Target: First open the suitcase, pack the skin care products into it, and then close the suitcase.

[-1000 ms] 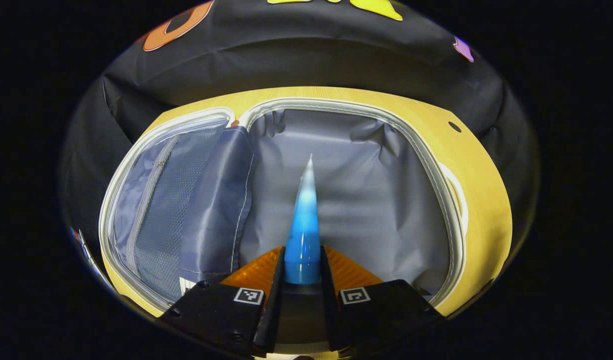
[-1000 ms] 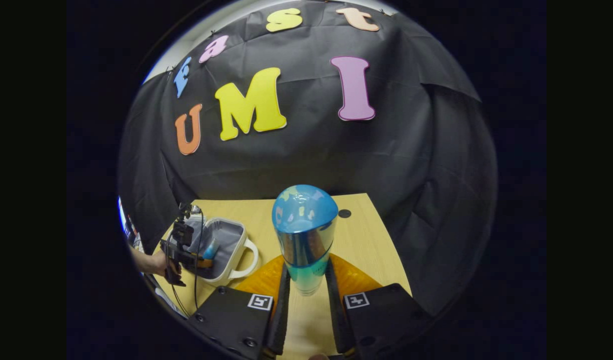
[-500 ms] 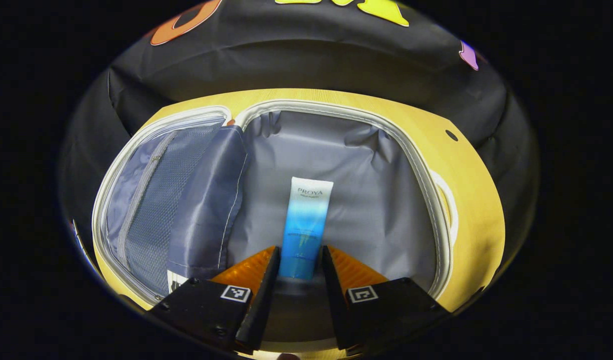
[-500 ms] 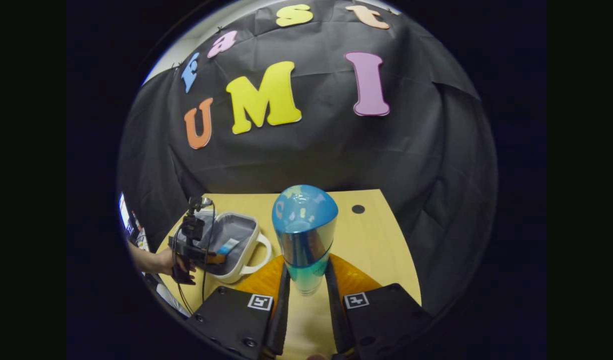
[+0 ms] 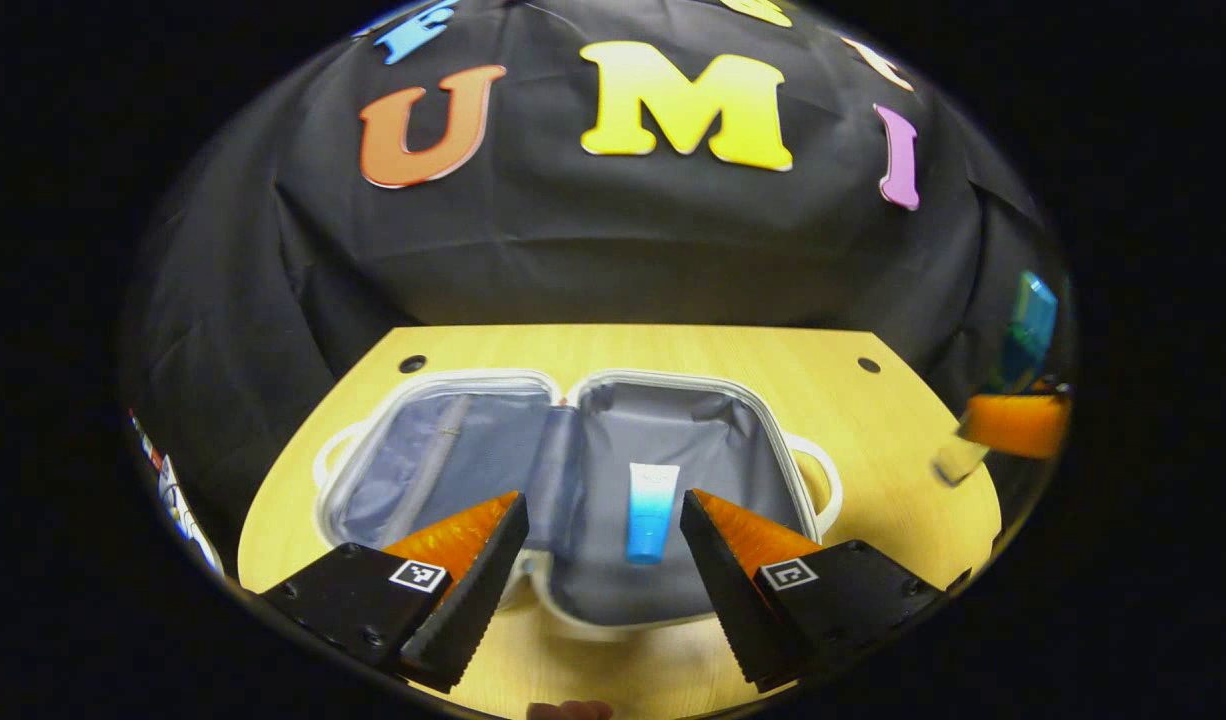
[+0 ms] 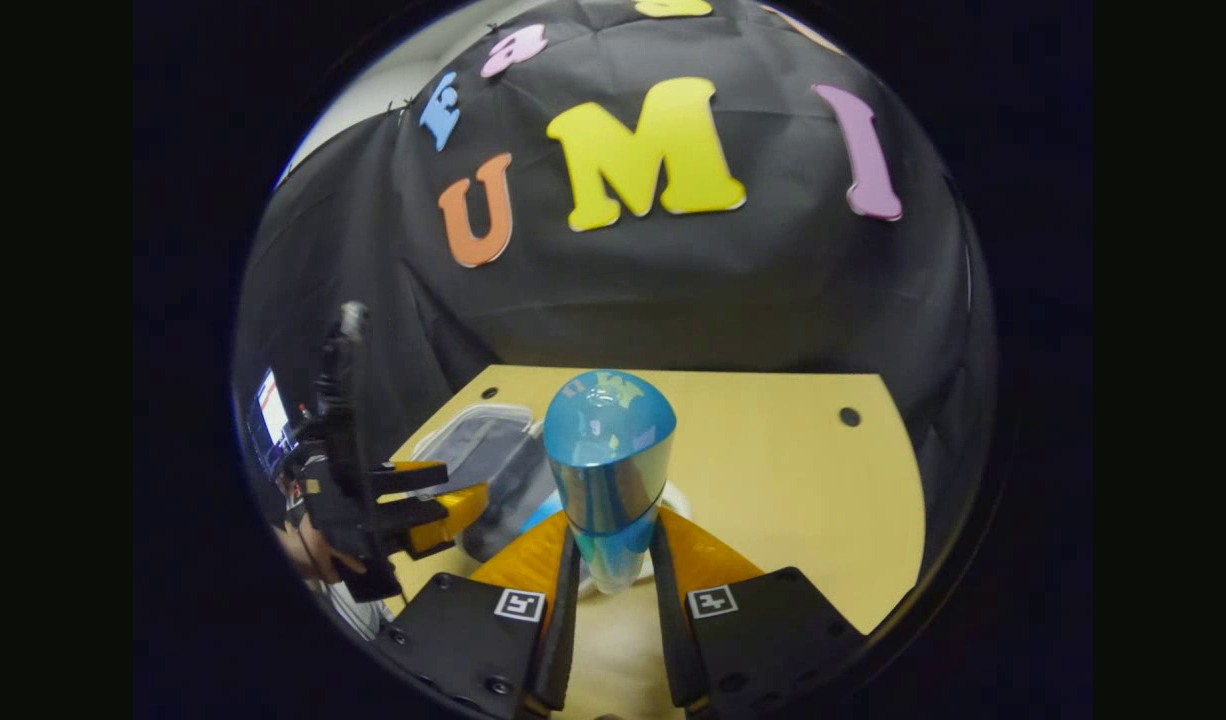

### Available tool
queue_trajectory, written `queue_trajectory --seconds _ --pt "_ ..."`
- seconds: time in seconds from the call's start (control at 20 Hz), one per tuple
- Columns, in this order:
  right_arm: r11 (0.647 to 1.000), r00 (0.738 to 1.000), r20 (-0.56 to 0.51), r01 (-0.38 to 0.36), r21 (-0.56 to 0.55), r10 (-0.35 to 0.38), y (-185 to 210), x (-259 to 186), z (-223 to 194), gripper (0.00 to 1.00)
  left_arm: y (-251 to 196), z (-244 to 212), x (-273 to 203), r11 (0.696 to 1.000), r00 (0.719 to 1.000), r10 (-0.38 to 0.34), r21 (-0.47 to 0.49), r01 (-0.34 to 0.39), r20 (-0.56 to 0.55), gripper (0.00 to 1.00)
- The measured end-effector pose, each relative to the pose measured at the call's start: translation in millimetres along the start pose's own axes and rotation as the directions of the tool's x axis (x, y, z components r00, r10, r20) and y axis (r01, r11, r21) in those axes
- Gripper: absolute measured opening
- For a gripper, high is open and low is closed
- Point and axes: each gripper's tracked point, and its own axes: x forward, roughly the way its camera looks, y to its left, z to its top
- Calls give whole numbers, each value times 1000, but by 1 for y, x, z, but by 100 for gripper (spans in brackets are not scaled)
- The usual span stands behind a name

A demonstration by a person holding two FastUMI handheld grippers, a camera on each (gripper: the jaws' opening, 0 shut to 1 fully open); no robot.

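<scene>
The white suitcase lies open flat on the wooden table, grey lining up. A blue-and-white tube lies in its right half. My left gripper hovers open above the near edge of the case, nothing between its fingers. In the right gripper view, my right gripper is shut on a blue bottle with a rounded cap, held upright above the table. Part of the suitcase shows behind the bottle, with the left gripper beside it. At the far right of the left gripper view the right gripper carries the bottle.
The wooden table has small dark holes near its back corners. A zipped mesh pocket covers the suitcase's left half. A hand holds the left gripper. Black cloth walls the booth behind and at the sides.
My left gripper let go of the tube, which now lies in the suitcase, then opened wide and drew back and up. My right gripper moved toward the suitcase with the bottle.
</scene>
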Motion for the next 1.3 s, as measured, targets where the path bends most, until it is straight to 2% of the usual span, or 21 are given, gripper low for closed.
queue_trajectory --seconds 0.2,0.45,0.7,0.95,1.15,1.3 --pt "999 993 -118 -2 43 7 38 77 -37 35 47 -21 -35 993 998 58 -98 -58 -7 98" --pt "988 962 -262 106 115 -72 35 126 -97 35 106 -57 -62 973 991 124 -189 -132 -53 98" --pt "968 940 -317 186 169 -125 24 140 -111 35 133 -68 -72 965 988 142 -216 -151 -56 98" --pt "953 929 -333 233 194 -159 23 156 -108 35 132 -65 -69 963 994 106 -245 -111 -35 98" --pt "939 911 -357 287 189 -207 14 163 -110 35 131 -63 -71 967 995 94 -238 -96 -19 98" --pt "921 875 -415 346 177 -249 10 163 -115 35 129 -63 -72 964 996 81 -251 -85 -26 98"
